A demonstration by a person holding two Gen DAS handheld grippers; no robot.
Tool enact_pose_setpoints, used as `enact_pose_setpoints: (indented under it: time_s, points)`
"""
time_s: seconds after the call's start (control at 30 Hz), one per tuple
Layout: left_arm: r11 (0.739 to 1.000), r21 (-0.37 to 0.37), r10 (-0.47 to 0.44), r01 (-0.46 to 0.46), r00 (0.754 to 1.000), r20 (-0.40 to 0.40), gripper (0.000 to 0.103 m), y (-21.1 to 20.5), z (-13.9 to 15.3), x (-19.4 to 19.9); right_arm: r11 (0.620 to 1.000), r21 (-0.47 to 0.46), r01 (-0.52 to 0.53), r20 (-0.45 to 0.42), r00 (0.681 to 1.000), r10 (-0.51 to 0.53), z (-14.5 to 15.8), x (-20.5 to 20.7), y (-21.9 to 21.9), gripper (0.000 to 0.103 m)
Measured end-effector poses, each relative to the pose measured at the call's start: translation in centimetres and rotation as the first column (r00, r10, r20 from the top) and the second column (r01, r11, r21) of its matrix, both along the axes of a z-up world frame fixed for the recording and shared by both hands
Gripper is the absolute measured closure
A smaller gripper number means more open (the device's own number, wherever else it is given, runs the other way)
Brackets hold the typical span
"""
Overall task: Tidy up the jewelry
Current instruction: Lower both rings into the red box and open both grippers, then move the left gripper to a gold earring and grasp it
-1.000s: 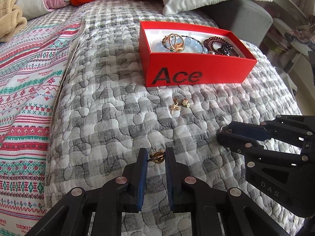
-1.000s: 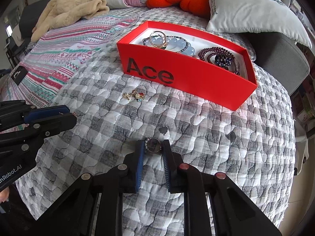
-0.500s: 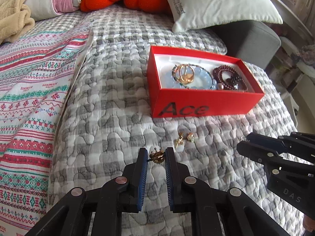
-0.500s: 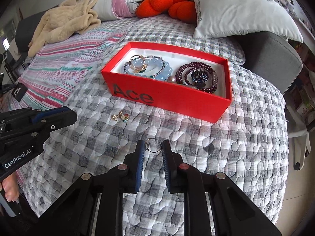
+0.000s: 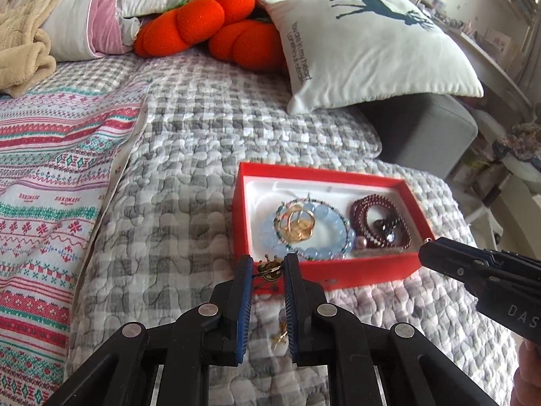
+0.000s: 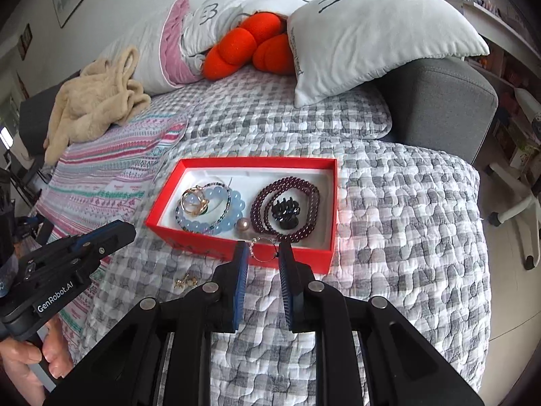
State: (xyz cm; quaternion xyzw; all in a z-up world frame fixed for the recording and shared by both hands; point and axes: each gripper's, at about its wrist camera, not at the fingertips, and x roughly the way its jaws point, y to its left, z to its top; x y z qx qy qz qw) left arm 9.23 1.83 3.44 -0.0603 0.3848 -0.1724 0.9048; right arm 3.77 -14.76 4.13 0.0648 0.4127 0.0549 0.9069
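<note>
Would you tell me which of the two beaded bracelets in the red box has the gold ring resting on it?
The pale blue bracelet, at the box's left end; the gold ring lies on it. The dark red bracelet encircles a black hair clip instead.

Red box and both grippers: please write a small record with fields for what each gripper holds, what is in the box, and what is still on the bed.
left gripper: shut on gold earring, near the box's front wall
right gripper: shut on thin ring, at the box's front edge
red box: open, on grey quilt
box contents: blue bead bracelet, gold rings, dark red bead bracelet, black hair clip, pearl
on quilt: small gold earrings, in front of the box
</note>
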Motion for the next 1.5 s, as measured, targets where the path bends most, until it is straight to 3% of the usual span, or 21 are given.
enact_pose_setpoints:
  time_s: [0.53,0.57,0.67,0.83,1.0,1.07,1.13,1.2,1.37,1.5]
  points:
    - [1.0,0.006,0.02,-0.021,1.0,0.017,0.09,-2.1,-1.3,3.1,1.0,0.019,0.024,0.002,1.0,-0.024,-1.4,2.8,-1.7,0.083]
    - [1.0,0.011,0.022,-0.022,1.0,0.015,0.086,-2.1,-1.3,3.2,1.0,0.021,0.022,0.002,1.0,-0.022,-1.4,3.0,-1.6,0.083]
    - [1.0,0.006,0.025,-0.025,1.0,0.013,0.058,-1.9,-0.9,2.8,1.0,0.022,0.016,0.005,1.0,-0.016,-1.5,3.4,-1.2,0.083]
    - [0.999,0.032,0.022,-0.023,0.999,0.03,0.053,-1.3,-0.1,1.6,1.0,0.002,0.021,0.014,1.0,-0.021,-1.5,3.8,-0.7,0.083]
    - [0.998,0.049,0.036,-0.035,0.999,-0.005,0.045,-0.3,-0.3,0.9,1.0,-0.009,0.029,0.005,1.0,-0.029,-1.4,4.1,-0.6,0.082]
    - [0.997,0.055,0.05,-0.049,0.998,-0.028,0.044,0.3,-0.6,0.6,1.0,0.001,0.032,-0.007,0.999,-0.032,-1.5,4.0,-0.7,0.074]
    - [0.996,0.061,0.062,-0.059,0.997,-0.052,0.041,0.8,-0.9,0.4,0.999,-0.011,0.04,-0.005,0.999,-0.04,-1.4,3.7,-0.7,0.058]
    - [0.995,0.07,0.075,-0.07,0.995,-0.072,0.031,1.1,-1.1,0.2,0.999,-0.026,0.045,0.002,0.999,-0.045,-1.1,3.1,-0.6,0.057]
    - [0.992,0.098,0.088,-0.075,0.988,-0.126,0.025,1.8,-1.8,-0.7,0.997,-0.07,0.044,-0.004,0.999,-0.045,-0.4,1.4,-0.3,0.056]
    - [0.987,0.137,0.103,-0.083,0.984,-0.147,0.021,2.0,-2.5,-1.3,0.995,-0.091,0.037,-0.046,0.998,-0.042,-0.8,0.2,-0.1,0.047]
